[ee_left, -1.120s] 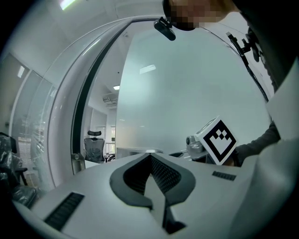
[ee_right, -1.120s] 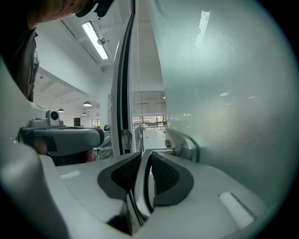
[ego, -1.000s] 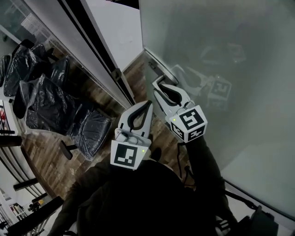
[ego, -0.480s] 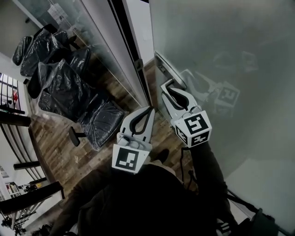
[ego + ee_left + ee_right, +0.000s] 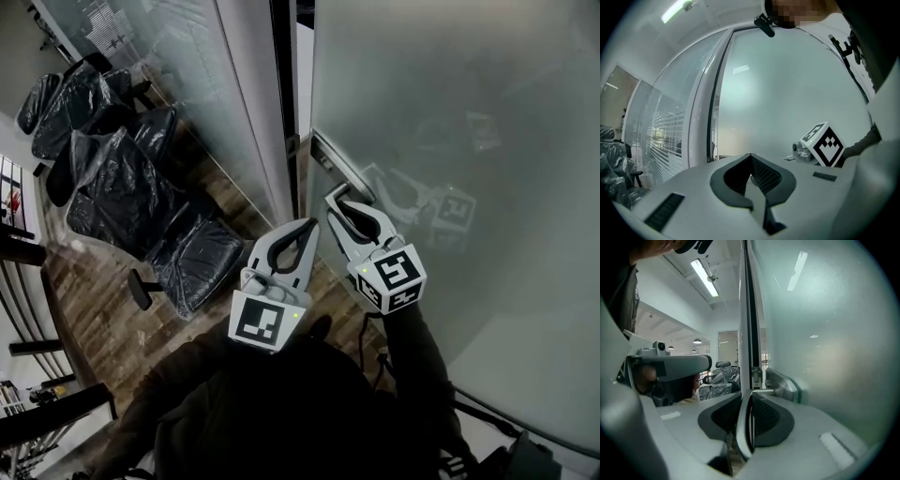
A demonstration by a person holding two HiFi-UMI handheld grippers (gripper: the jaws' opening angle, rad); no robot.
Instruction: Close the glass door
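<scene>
The frosted glass door [image 5: 450, 122] fills the right of the head view, and its edge stands close to the dark door frame [image 5: 282, 103]. A metal handle [image 5: 339, 170] sits on the door near that edge. My right gripper [image 5: 338, 194] is shut, its tips touching the handle [image 5: 783, 383], with nothing seen between the jaws. My left gripper [image 5: 310, 225] hangs shut and empty beside it, off the door. In the left gripper view the door [image 5: 787, 93] lies straight ahead of the shut tips [image 5: 751, 155].
A glass partition [image 5: 202, 84] runs to the left of the frame. Several chairs wrapped in black plastic [image 5: 141, 192] stand on the wood floor [image 5: 112, 319] at the left. The person's dark sleeves fill the bottom of the head view.
The gap between the door edge and the frame has narrowed to a thin slit. Both grippers kept their places relative to the handle.
</scene>
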